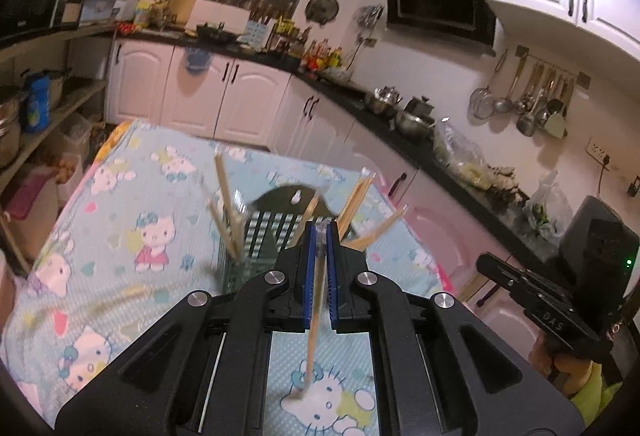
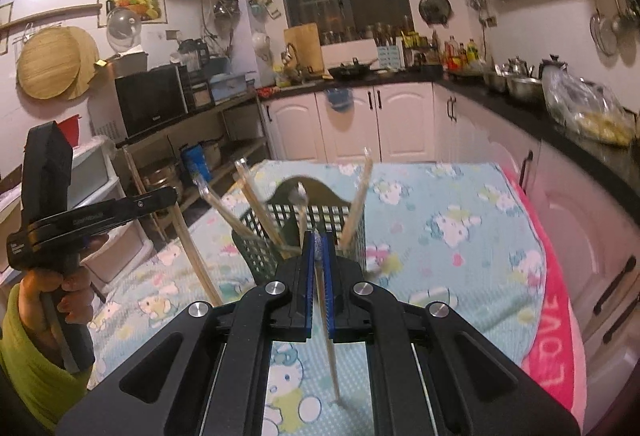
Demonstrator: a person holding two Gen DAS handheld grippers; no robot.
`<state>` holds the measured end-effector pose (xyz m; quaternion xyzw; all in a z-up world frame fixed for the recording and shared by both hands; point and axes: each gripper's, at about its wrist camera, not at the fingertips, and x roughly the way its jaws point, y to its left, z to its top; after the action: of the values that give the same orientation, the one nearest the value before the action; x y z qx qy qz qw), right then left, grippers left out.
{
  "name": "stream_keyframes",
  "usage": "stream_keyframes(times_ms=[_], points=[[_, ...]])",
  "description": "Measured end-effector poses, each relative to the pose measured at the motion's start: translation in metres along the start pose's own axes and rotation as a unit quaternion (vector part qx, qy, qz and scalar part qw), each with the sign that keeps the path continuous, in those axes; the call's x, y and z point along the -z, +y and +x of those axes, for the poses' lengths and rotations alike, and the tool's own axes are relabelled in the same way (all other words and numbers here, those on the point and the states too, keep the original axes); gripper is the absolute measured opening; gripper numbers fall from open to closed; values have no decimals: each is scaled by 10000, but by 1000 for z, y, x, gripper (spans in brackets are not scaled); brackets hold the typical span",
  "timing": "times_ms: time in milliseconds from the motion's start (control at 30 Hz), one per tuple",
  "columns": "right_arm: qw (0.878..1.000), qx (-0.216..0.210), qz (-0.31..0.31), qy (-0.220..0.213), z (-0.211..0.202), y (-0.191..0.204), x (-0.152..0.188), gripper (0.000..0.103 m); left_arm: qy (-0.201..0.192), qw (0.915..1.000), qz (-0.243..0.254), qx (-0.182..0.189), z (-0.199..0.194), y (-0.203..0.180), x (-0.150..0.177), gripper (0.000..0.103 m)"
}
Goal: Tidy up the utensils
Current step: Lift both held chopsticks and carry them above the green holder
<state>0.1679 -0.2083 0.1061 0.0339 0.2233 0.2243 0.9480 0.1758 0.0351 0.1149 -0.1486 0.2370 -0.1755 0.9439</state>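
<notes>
Blue pads of the left gripper (image 1: 320,232) squeeze one chopstick (image 1: 314,332) that hangs down over the desk (image 1: 120,204). The right gripper (image 2: 318,238) pinches another chopstick (image 2: 330,348) the same way. Just past both stands a dark basket (image 2: 260,252) with more chopsticks (image 2: 360,196) sticking up.

2 wrist views, shared basket (image 1: 260,236)

Ahead of my fingers the basket (image 2: 304,232) bristles with splayed chopsticks (image 2: 360,196) blocking its mouth, while the cloth-covered worktop (image 2: 460,268) around it lies open.
</notes>
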Motion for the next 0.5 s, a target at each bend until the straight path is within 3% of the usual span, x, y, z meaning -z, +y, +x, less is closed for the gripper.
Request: stream_keyframes(times_ms=[500], points=[[9974,-157,-343,-607,4,24,-62,4,-701,9964,478,-8,-18,-29,-65,0]])
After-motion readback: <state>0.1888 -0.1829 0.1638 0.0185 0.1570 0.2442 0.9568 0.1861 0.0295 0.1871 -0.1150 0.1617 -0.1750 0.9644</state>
